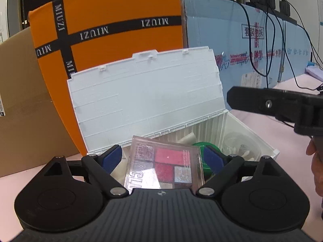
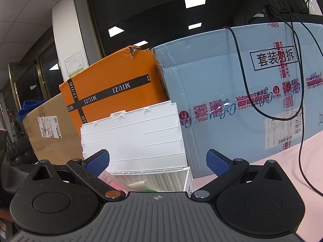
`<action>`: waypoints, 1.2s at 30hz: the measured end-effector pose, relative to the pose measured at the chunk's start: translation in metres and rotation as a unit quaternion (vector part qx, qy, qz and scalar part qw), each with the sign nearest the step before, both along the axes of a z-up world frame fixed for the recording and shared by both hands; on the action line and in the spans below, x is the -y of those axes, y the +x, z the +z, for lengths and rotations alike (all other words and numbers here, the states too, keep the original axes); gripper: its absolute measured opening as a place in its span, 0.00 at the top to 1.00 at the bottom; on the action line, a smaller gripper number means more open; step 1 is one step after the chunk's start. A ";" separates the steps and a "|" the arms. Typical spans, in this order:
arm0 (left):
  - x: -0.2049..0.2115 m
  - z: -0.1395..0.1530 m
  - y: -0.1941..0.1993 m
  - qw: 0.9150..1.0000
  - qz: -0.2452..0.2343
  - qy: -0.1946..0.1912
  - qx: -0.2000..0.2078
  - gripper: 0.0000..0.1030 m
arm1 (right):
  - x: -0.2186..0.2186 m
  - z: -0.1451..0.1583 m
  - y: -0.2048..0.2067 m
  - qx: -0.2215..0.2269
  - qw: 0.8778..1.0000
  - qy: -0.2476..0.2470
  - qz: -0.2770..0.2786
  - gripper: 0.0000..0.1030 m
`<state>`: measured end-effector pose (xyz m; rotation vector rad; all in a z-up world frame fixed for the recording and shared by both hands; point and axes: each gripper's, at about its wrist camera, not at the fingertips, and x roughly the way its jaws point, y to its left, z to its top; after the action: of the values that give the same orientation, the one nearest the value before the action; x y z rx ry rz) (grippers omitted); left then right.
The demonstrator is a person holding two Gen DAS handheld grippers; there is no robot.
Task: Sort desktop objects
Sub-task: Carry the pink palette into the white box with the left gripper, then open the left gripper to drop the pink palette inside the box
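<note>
Holding a clear palette [image 1: 163, 163] between its blue pads [image 1: 112, 158], the left hand-held gripper [image 1: 162, 159] sits at the bottom centre of the left wrist view, jaws clamped on the palette's two side edges. The palette shows pink, red and silvery pans and hangs over the near part of the open white box [image 1: 250, 141], tilted slightly. Inside the box, past the palette, lie a green round thing [image 1: 203, 147], a pale roll [image 1: 187, 138] and some clear plastic pieces [image 1: 240, 145] at the right end. The box lid [image 1: 145, 98] stands upright behind the opening, filling the middle of the frame.

At the right edge of the same view, the right hand-held gripper [image 1: 268, 102] appears from the side as a black bar, with part of a hand [image 1: 315, 161] below it. In the right wrist view this gripper [image 2: 157, 161] has its jaws well apart and nothing between them; it hovers above the box's right end, and a pink edge of the palette [image 2: 110, 180] shows just behind its left finger.

Behind the lid stands an orange carton [image 1: 121, 6] banded in black, a brown carton [image 1: 26, 100] to the left of it and a light blue carton [image 1: 222, 30] to the right, with black cables [image 1: 270, 40] hanging across that one. The pink tabletop [image 1: 268, 135] runs along the lower right.
</note>
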<state>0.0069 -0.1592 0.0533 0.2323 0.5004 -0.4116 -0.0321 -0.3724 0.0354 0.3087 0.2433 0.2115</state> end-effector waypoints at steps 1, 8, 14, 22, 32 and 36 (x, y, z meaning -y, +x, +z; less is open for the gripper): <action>-0.004 0.002 0.000 1.000 0.010 -0.007 0.009 0.12 | 0.000 0.000 0.000 0.000 1.000 0.000 0.000 0.00; -0.027 -0.002 0.027 0.994 0.110 -0.023 -0.012 0.12 | 0.001 -0.001 0.000 -0.002 1.000 0.004 0.000 0.00; -0.048 -0.009 0.028 0.989 0.131 -0.057 -0.032 0.10 | 0.001 -0.002 0.001 -0.006 1.000 0.006 0.001 0.00; -0.078 -0.016 0.016 0.982 0.143 -0.109 -0.059 0.09 | 0.001 -0.003 0.002 -0.009 1.000 0.012 0.003 0.00; -0.091 -0.019 0.007 0.971 0.183 -0.141 -0.055 0.10 | 0.003 -0.003 0.001 -0.010 1.000 0.016 -0.001 0.00; -0.083 -0.019 0.005 0.975 0.191 -0.105 -0.035 0.10 | 0.004 -0.005 0.002 -0.013 1.000 0.017 -0.004 0.00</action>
<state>0.0116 -0.0765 0.0343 -0.0843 0.5525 -0.0944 -0.0302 -0.3767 0.0305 0.3467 0.2641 0.2032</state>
